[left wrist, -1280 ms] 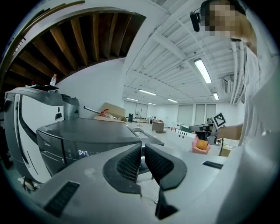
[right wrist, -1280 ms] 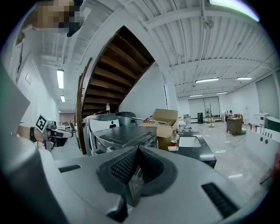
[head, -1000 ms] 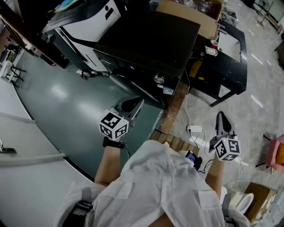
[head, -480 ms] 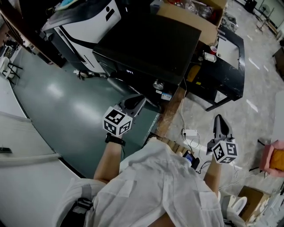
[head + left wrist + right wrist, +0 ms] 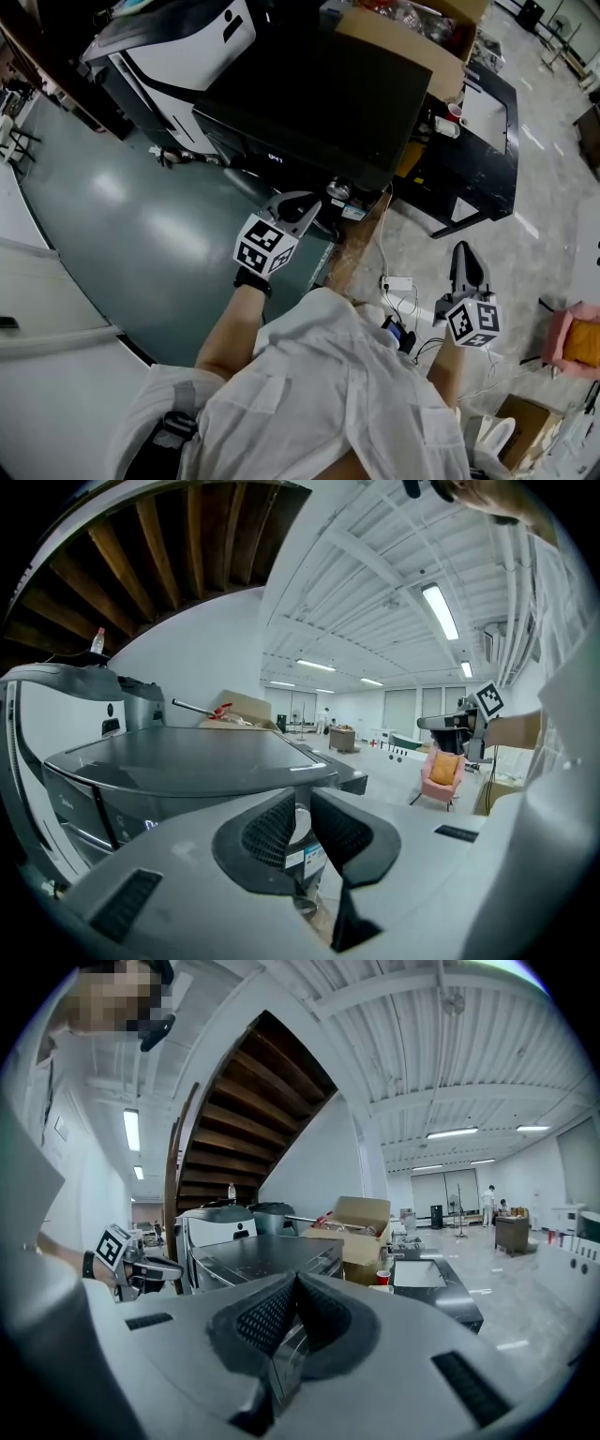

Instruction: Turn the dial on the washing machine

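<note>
Currently | step: approach to dial [image 5: 337,190] on washing machine [image 5: 319,94] front | left gripper [image 5: 307,206] clenched, empty, just beside dial | right gripper [image 5: 465,249] clenched, idle | advice: spread jaws, straddle dial squarely, clamp, then roll.

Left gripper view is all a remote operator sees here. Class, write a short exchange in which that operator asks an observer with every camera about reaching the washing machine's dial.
Operator: My jaws block the front panel. Where is the dial?
Observer: In the head view it is a silver knob on the front of the washing machine, right beside the tips of the left gripper. I cannot tell whether they touch.
Operator: Is the right gripper busy?
Observer: No. Its own view shows the jaws shut on nothing, and it hangs over the floor, away from the machine.
</note>
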The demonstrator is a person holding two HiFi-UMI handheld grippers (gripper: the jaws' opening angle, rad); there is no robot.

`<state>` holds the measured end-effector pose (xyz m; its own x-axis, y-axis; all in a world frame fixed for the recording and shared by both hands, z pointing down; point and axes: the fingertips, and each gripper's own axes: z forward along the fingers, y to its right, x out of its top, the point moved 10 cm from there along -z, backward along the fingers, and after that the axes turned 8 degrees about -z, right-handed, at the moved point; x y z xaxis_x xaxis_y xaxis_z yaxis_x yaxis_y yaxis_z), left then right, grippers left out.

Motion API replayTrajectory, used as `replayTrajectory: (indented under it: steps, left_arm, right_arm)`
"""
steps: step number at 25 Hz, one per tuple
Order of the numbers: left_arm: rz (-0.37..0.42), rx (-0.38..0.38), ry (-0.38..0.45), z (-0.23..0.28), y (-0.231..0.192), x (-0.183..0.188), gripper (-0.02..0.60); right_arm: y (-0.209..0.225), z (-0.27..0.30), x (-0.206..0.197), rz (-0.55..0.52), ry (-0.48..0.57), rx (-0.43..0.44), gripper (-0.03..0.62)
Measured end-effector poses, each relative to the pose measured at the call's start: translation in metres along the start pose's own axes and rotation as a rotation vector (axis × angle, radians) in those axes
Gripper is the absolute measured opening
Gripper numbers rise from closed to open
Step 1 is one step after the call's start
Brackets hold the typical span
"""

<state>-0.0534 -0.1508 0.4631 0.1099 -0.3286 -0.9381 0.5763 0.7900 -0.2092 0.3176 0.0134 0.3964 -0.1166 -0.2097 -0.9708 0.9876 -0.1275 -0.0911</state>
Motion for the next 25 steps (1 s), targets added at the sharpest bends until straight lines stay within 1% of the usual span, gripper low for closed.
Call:
replayTrajectory:
  steps: [3,6,10,12,15,16,22,25]
  left_arm:
    - [0.040,-0.001,-0.038,0.018,-0.004,-0.005,0.037]
    - [0.089,-0.008,-0.089,0.031,-0.003,-0.013,0.086]
    - [0.149,0.014,-0.167,0.050,-0.003,-0.016,0.118]
    - [0.169,0.027,-0.195,0.060,-0.004,-0.019,0.150]
    - [0.194,0.038,-0.241,0.077,-0.005,-0.024,0.180]
    - [0.204,0.041,-0.254,0.082,-0.004,-0.024,0.181]
    - [0.212,0.042,-0.292,0.098,0.000,-0.027,0.194]
    - [0.207,0.050,-0.297,0.099,0.000,-0.030,0.201]
  right_arm:
    - [-0.004,0.005,-0.010,0.008,-0.021,0.003,0.002]
    - [-0.004,0.007,-0.015,0.018,-0.043,0.014,0.002]
    - [0.002,0.015,-0.011,0.012,-0.043,0.023,0.002]
    - [0.006,0.017,-0.011,0.009,-0.043,0.028,0.002]
    - [0.012,0.019,-0.014,0.018,-0.050,0.032,0.002]
    - [0.013,0.019,-0.014,0.020,-0.053,0.034,0.002]
    - [0.022,0.020,-0.016,0.027,-0.059,0.032,0.002]
    - [0.023,0.020,-0.016,0.029,-0.059,0.030,0.002]
